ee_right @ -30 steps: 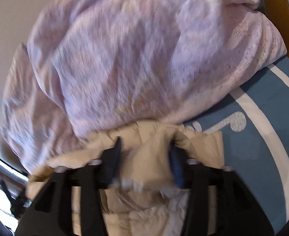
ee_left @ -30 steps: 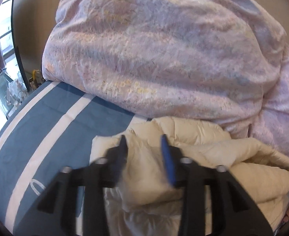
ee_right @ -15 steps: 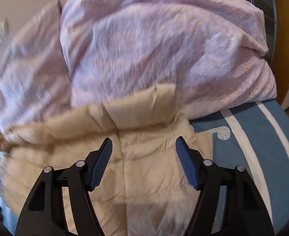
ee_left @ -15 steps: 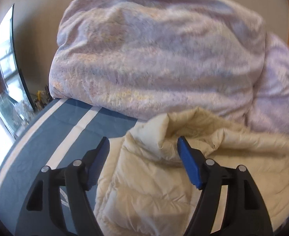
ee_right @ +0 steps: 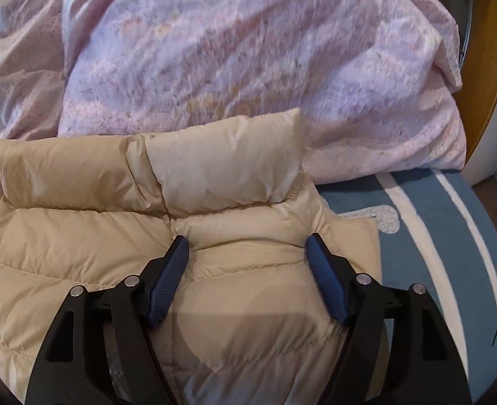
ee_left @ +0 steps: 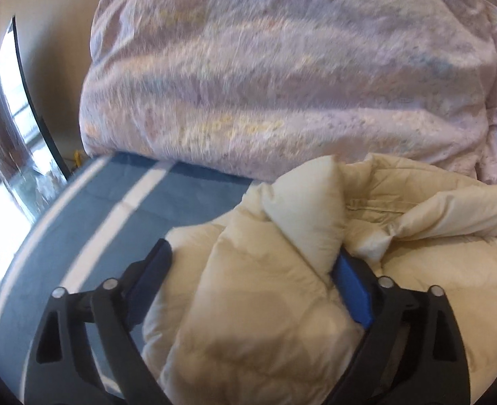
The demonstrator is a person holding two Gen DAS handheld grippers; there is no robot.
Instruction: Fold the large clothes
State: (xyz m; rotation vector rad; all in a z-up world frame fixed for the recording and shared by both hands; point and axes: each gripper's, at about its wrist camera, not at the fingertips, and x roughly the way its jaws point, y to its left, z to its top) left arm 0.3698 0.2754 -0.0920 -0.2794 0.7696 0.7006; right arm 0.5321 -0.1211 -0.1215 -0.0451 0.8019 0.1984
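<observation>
Left wrist view: we see the cream puffer jacket [ee_left: 268, 303] lying crumpled on the blue bed cover [ee_left: 113, 236] with white stripes, filling the frame from 3 to 6 o'clock. Our left tool [ee_left: 253, 263] stands spread wide, its jaws having just opened; a fold of the jacket rises between them, brushing the 3 o'clock pad, unpinched. In the right wrist view the jacket [ee_right: 214, 175] lies flatter, collar up at 12 o'clock. Our right tool [ee_right: 246, 253] is spread too, having just widened slightly, pads resting on the quilting without squeezing it. Beyond, at 12 o'clock, a bunched lilac duvet [ee_right: 248, 50] touches the jacket.
</observation>
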